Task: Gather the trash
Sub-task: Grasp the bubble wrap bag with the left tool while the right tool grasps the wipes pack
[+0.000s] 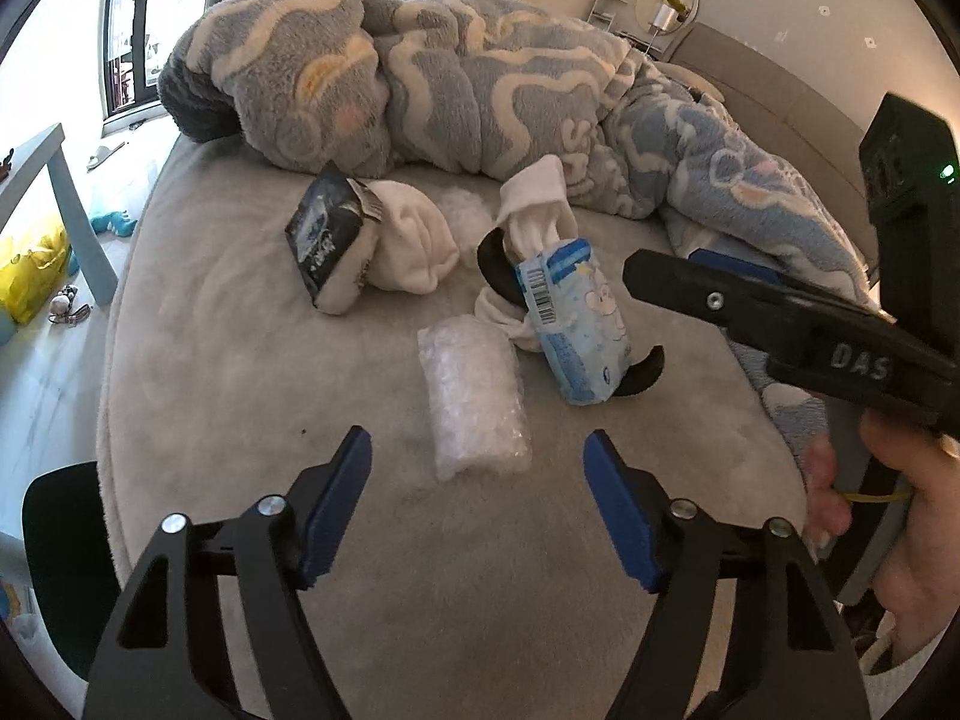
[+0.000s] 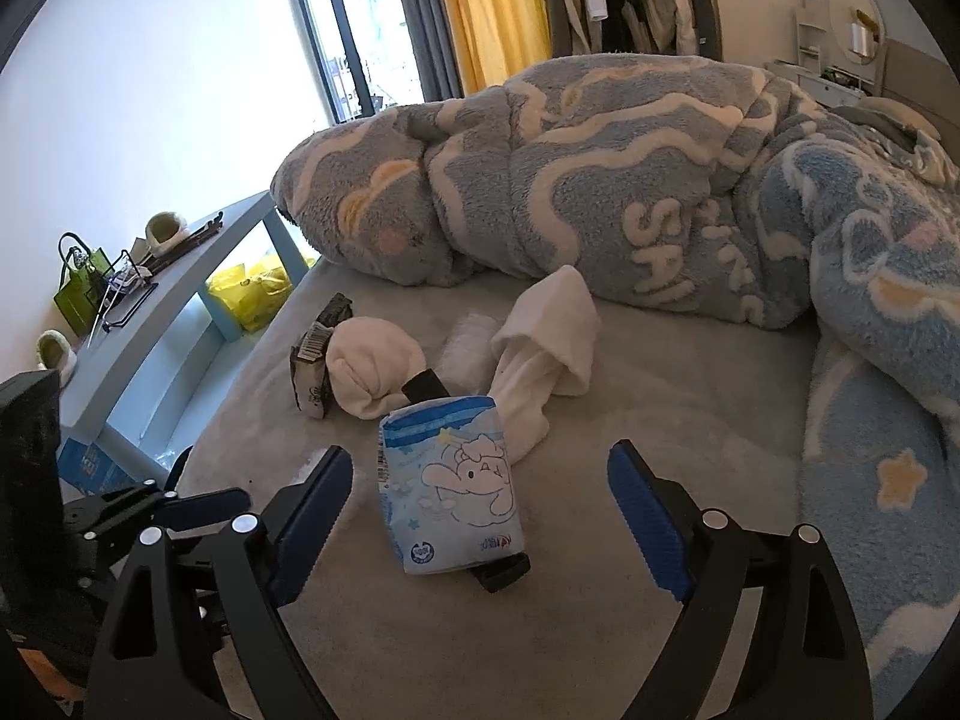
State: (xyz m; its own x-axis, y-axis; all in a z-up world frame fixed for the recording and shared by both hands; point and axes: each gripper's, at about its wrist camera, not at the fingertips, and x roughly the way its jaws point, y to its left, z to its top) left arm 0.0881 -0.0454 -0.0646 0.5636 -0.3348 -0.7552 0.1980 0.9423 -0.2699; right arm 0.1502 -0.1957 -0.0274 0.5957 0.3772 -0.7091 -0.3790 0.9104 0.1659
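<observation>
On the grey bed [image 1: 240,396], going from left to right, a black snack wrapper [image 1: 324,240] lies at the far left against a rolled white sock [image 1: 408,246], with a faint patch of clear plastic [image 1: 471,216] just right of it on the sheet. Nearer, a roll of bubble wrap [image 1: 474,396] lies flat, just beyond the left tongs [image 1: 477,510], roughly on the midline between their two blue pads and not touched by either; these tongs stand open and hold nothing. Right of the roll, a light-blue tissue pack [image 1: 573,330] printed with a cartoon figure stands tilted on a black curved thing [image 1: 645,372], with a second white sock [image 1: 534,204] bunched behind it. In the right wrist view that same tissue pack [image 2: 456,486] sits between the pads of the right tongs [image 2: 480,516] and slightly beyond them, closer to the left pad, with a clear gap on each side; the right tongs are wide open and empty. Farther back a blue and cream fleece blanket [image 1: 480,78] is heaped across the bed. At the far right of the left wrist view a hand [image 1: 912,516] grips the handle of the right tool. A pale blue bench [image 2: 180,300] stands left of the bed.
</observation>
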